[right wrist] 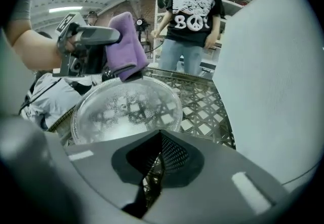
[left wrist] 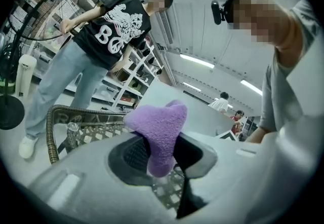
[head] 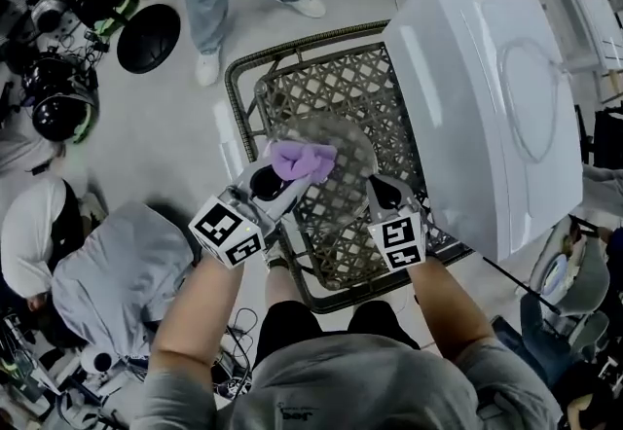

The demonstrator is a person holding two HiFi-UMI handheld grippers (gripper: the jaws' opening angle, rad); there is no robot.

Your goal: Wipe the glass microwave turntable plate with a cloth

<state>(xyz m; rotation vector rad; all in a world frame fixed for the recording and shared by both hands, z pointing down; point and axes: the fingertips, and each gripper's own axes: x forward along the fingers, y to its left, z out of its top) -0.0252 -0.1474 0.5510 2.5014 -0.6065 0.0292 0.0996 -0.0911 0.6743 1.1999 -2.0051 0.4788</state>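
- Head view: above, facing steeply down on the brown woven wicker basket (head: 370,88).
- Left gripper view: low, close behind the purple fuzzy cloth (left wrist: 159,132), tilted up toward a standing person (left wrist: 109,35).
- Right gripper view: close over the round clear glass plate (right wrist: 126,109); shares cloth, person, basket.

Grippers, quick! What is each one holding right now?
Left gripper: shut on the purple cloth.
Right gripper: shut on the rim of the glass plate.

One cloth (head: 302,161), one glass plate (right wrist: 126,109)
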